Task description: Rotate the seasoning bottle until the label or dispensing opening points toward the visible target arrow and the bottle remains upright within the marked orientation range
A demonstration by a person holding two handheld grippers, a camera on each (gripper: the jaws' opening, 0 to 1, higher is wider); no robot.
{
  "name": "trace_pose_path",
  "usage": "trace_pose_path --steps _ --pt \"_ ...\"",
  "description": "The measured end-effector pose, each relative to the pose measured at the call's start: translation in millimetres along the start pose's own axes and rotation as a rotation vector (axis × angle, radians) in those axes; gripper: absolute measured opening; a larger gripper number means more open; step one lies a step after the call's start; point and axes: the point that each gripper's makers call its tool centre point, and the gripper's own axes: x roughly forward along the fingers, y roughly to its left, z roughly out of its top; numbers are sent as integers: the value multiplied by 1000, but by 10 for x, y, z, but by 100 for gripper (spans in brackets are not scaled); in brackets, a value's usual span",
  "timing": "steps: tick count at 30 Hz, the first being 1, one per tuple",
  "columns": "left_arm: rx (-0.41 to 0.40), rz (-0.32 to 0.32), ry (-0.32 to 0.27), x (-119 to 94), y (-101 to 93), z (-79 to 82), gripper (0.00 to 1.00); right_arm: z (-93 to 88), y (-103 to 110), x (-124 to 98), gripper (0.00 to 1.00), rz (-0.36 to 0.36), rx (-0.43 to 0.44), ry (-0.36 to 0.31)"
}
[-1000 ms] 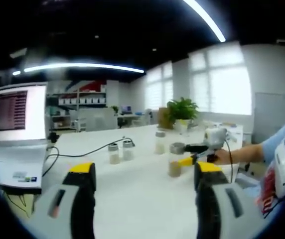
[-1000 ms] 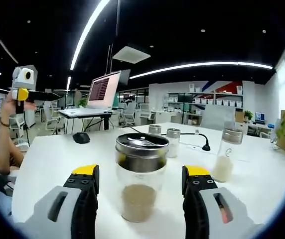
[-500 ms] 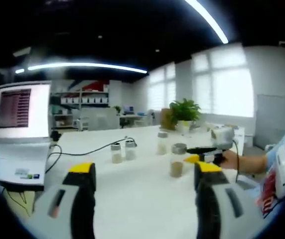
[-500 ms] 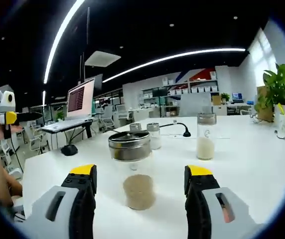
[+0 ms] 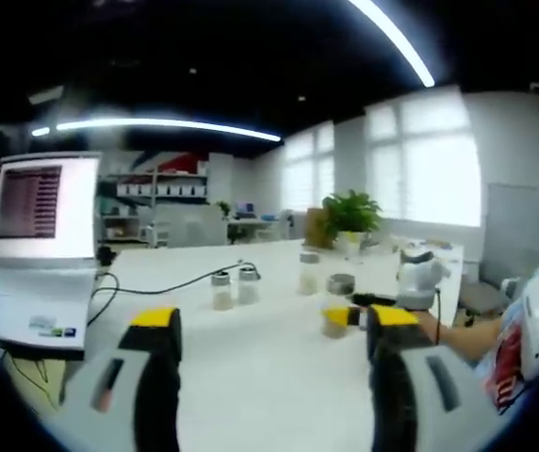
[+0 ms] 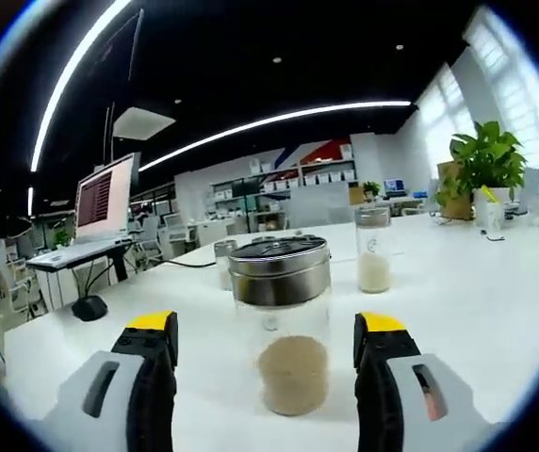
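Note:
The seasoning bottle (image 6: 284, 325) is clear glass with a metal lid and tan powder at its base. It stands upright on the white table (image 6: 477, 311), close in front of me. My right gripper (image 6: 265, 330) is open, and its yellow-tipped jaws flank the bottle with a gap on each side. In the left gripper view the same bottle (image 5: 337, 307) stands far off at the right. There the right gripper (image 5: 411, 282) reaches toward it from a person's hand. My left gripper (image 5: 272, 320) is open over bare table, with nothing between its jaws.
Three other bottles (image 5: 220, 290) (image 5: 247, 282) (image 5: 307, 271) stand mid-table, one with white powder (image 6: 373, 250). An open laptop (image 5: 34, 235) sits at the left with a black cable (image 5: 166, 282) trailing from it. A mouse (image 6: 89, 308) lies nearby. A potted plant (image 5: 350, 212) stands at the far edge.
The right gripper has swung around the bottle and come closer, so the bottle looks larger and the background has swept left. The bottle stays upright in place. The left gripper has hardly moved.

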Motion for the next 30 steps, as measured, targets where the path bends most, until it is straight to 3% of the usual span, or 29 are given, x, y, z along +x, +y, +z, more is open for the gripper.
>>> trace_pose_path --steps 8,14,19,23,26,30 --pt "-15 -2 4 5 10 -26 85 -15 -54 58 69 -38 2 -12" --pt "-17 3 3 19 10 -26 84 -68 -4 127 57 -37 -8 4" --pt "-25 -3 9 41 8 -47 84 -98 -108 122 42 -88 -43 4" --pt "-33 -2 6 59 17 -44 84 -102 -79 154 42 -26 -54 -3" --pt "64 43 58 73 42 -90 84 -104 -74 162 41 -9 -65 3" --pt "80 11 48 92 -54 -66 83 -112 -78 167 41 10 -76 15"
